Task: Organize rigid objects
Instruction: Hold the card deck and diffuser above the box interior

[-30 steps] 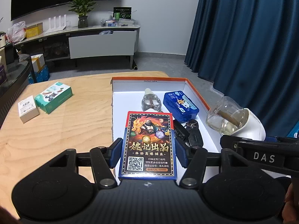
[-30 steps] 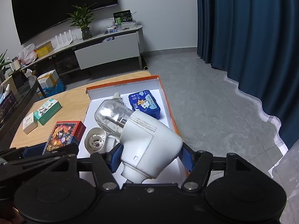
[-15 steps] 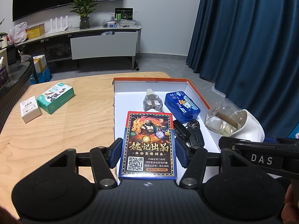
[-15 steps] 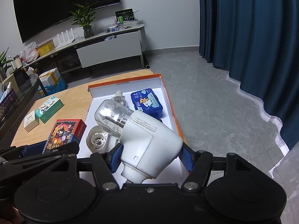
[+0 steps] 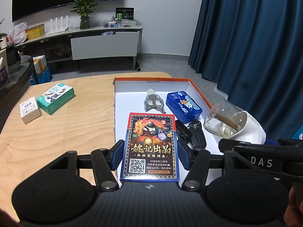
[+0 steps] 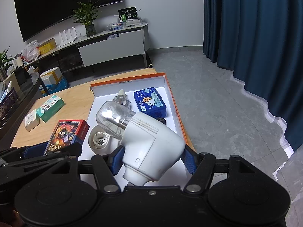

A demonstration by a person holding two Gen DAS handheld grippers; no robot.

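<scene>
My left gripper (image 5: pixel 150 156) is shut on a red and blue card box (image 5: pixel 150 145) and holds it above the near left part of the orange-rimmed white tray (image 5: pixel 151 79). My right gripper (image 6: pixel 152 158) is shut on a white plug-in device with a clear bottle (image 6: pixel 149 130) and holds it over the tray's near right; it also shows in the left wrist view (image 5: pixel 233 126). In the tray lie a blue tin (image 5: pixel 183 106), a small clear bottle (image 5: pixel 153 102), black keys (image 5: pixel 191 134) and a white round part (image 6: pixel 99 141).
A green box (image 5: pixel 55 97) and a small white box (image 5: pixel 30 109) lie on the wooden table (image 5: pixel 66 132) at the left. A dark glass table (image 5: pixel 15 81) stands further left. A blue curtain (image 5: pixel 255 47) hangs at the right. A TV cabinet (image 5: pixel 94 41) stands behind.
Both grippers have risen and drawn back slightly with their loads still held. Nothing in the tray has moved.
</scene>
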